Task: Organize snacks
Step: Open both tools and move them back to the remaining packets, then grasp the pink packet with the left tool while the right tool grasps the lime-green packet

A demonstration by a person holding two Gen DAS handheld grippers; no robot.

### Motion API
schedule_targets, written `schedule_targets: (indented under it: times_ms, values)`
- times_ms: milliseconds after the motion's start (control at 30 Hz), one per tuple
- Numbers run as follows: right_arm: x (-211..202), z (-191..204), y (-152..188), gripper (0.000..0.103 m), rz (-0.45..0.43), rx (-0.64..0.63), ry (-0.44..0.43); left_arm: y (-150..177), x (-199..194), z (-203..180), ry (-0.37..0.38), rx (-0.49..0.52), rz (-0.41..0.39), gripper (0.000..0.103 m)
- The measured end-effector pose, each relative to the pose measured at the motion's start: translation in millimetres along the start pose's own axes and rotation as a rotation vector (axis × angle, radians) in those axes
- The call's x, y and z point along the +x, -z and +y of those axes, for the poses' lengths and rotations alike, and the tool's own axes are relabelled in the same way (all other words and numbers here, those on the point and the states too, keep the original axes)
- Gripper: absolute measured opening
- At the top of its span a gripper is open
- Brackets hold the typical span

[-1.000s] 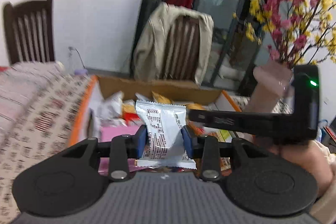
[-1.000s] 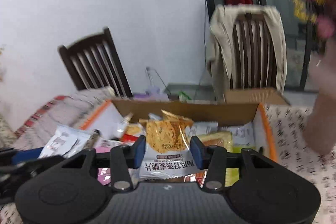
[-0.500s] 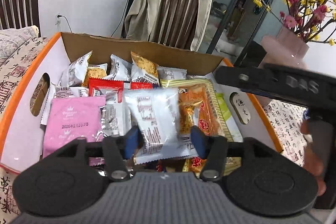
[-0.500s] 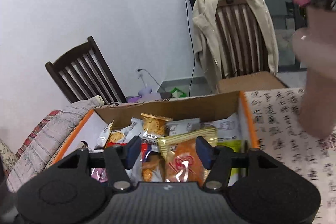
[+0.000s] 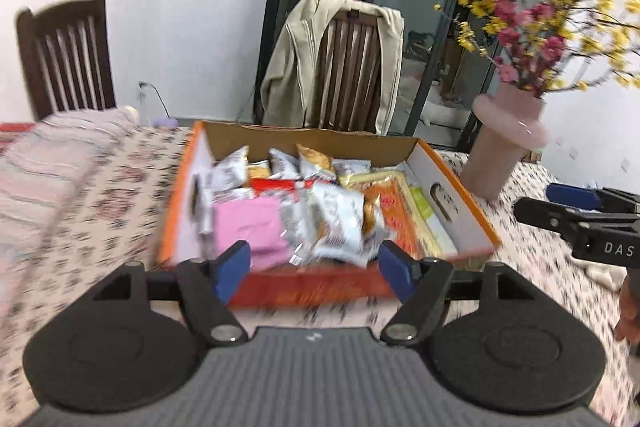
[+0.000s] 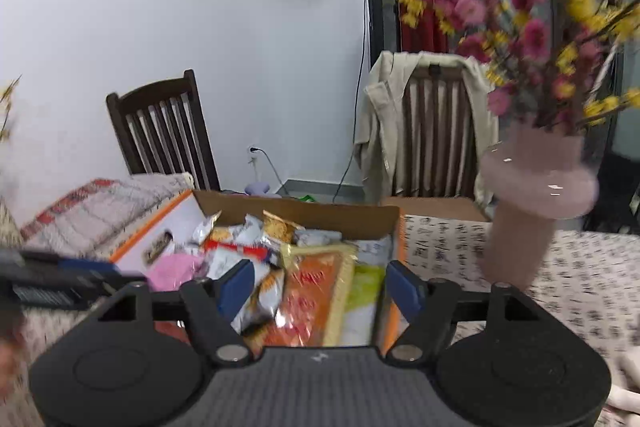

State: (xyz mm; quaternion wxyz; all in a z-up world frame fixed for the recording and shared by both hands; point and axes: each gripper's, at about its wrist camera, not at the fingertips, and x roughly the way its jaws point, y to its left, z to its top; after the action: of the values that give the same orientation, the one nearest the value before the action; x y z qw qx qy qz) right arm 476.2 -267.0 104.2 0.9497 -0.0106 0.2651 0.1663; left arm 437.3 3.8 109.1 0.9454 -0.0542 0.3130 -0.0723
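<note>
Both packets I was carrying now lie in the orange-and-white cardboard box [image 5: 452, 203], and my jaws have just been opening.

Left wrist view: my left gripper [image 5: 314, 265] is spread and empty; the white foil snack packet [image 5: 338, 223] lies just beyond its fingertips. Light, crinkly, slippery, I judge; pinch a sealed edge.

Right wrist view: my right gripper [image 6: 320, 287] gapes empty above the orange-and-gold snack pack [image 6: 310, 297].
</note>
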Motion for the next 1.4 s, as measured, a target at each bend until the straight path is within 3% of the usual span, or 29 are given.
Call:
schedule_targets:
  times_ms: [67,367,533,733,1033,1200,1400]
  values:
    - [-24.4,2.9,16.2,0.081,-0.017,-0.026,0.009,14.0,-28.6,1.8,-0.018,0.031,-0.024,0.074]
    - [-110.3,14.1,111.4,0.082,-0.030,-0.021,0.027,93.7,-125.6,-7.9,-0.084,0.006,-0.104,0.080]
    - [-145.5,20.7,160.0,0.082,-0.016,0.058,0.033,153.2,-155.0,-12.9,-0.133,-0.039,-0.057,0.080]
    - [-181.2,34.3,204.1,0.083,0.021,0.059,0.027,193.1,-167.0,-15.2,-0.155,-0.066,0.031,0.080]
    - [-205.5,49.7,218.7,0.083,0.013,0.034,-0.006,201.2,-178.1,-21.9,-0.167,-0.059,0.023,0.080]
    - [-205.8,44.6,217.3,0.083,0.005,0.042,0.006,190.7,-164.6,-32.2,-0.142,-0.055,0.033,0.080]
    - [-185.7,28.9,200.1,0.083,0.020,0.006,0.066,156.4,-114.6,-61.9,0.007,-0.057,0.077,0.085]
